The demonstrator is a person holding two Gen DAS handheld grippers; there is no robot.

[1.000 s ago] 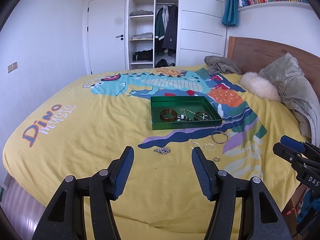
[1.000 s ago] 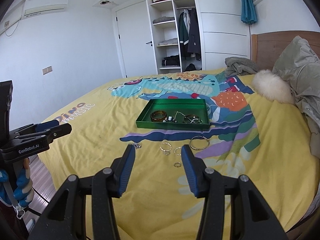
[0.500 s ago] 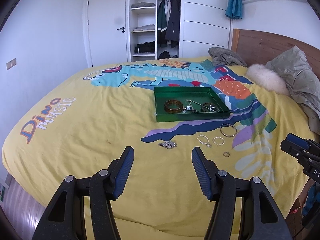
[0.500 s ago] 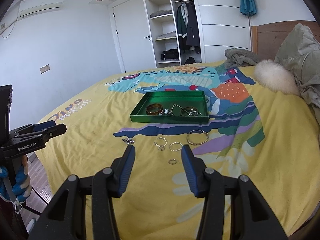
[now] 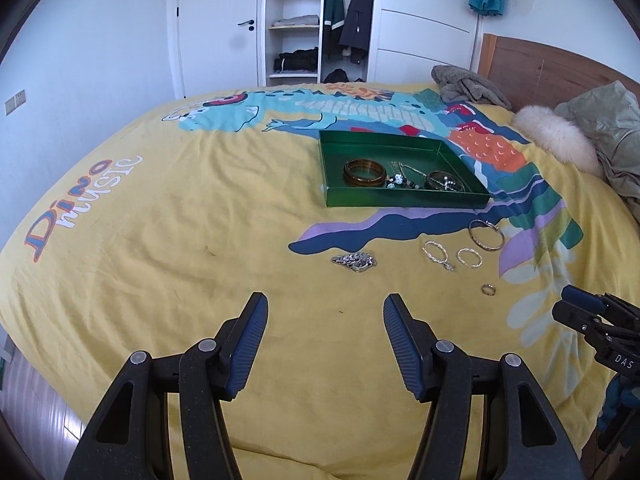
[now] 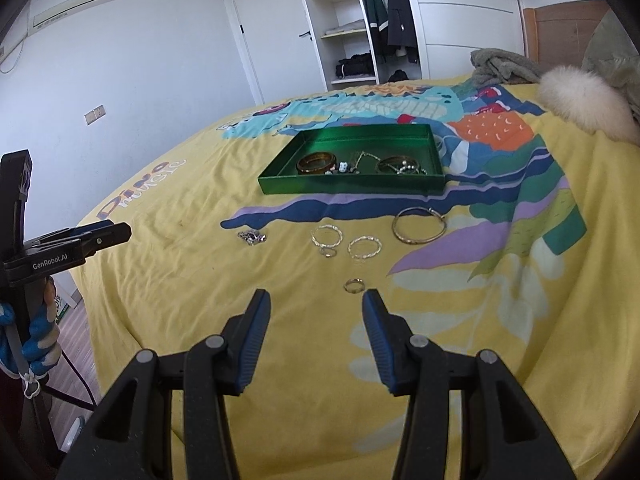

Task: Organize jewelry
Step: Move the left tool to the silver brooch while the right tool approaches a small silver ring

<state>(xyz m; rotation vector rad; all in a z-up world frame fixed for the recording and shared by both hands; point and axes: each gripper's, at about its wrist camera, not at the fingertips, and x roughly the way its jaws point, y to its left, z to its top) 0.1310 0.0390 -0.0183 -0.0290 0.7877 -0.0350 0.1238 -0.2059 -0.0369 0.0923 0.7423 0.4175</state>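
My left gripper [image 5: 323, 344] and right gripper [image 6: 316, 342] both hang with fingers apart and nothing between them, low in each wrist view over bare yellow bedspread [image 5: 168, 216]. I judge the job partly done: the green tray [image 6: 352, 190], just above centre of the right view, already holds an amber bangle [image 6: 317, 163], a second bangle and some small beaded pieces. Left on the cover below the tray are a silver chain heap [image 6: 252, 237], two twisted silver hoops [image 6: 327, 235] [image 6: 364, 247], a gold bangle [image 6: 419, 225] and a small ring [image 6: 355, 285], which lies just above my right fingertips. They lie well apart from each other, so there is room to come down on any one, and the tray's low wall is the only edge to clear.
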